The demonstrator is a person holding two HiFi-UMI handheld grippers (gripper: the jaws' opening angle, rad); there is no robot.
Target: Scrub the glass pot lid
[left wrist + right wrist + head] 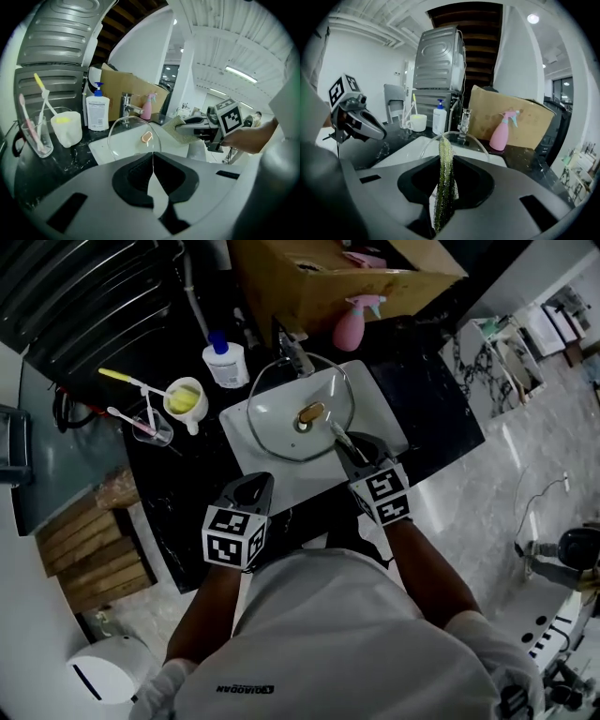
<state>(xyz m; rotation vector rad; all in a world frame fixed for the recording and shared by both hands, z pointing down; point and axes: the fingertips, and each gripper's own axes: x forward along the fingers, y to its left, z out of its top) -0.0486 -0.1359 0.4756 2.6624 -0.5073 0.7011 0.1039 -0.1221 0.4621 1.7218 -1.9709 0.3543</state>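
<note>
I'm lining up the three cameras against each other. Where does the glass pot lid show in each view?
Head view: glass pot lid at centre, just ahead of both grippers.
Left gripper view: centre, its rim running down between the jaws.
Right gripper view: centre, a clear arch behind the green scrub pad.
Shared landmark: the pink spray bottle, beyond the lid in all three.

Fingers (pixel 132 180) tight on glass lid (pixel 132 135)

Black speckled stone countertop (pixel 173 512) spans the centre. Brown cardboard box (pixel 309 296) at twelve o'clock, pale veined stone floor (pixel 506 521) at three, slatted wooden pallet (pixel 94 554) at eight.
</note>
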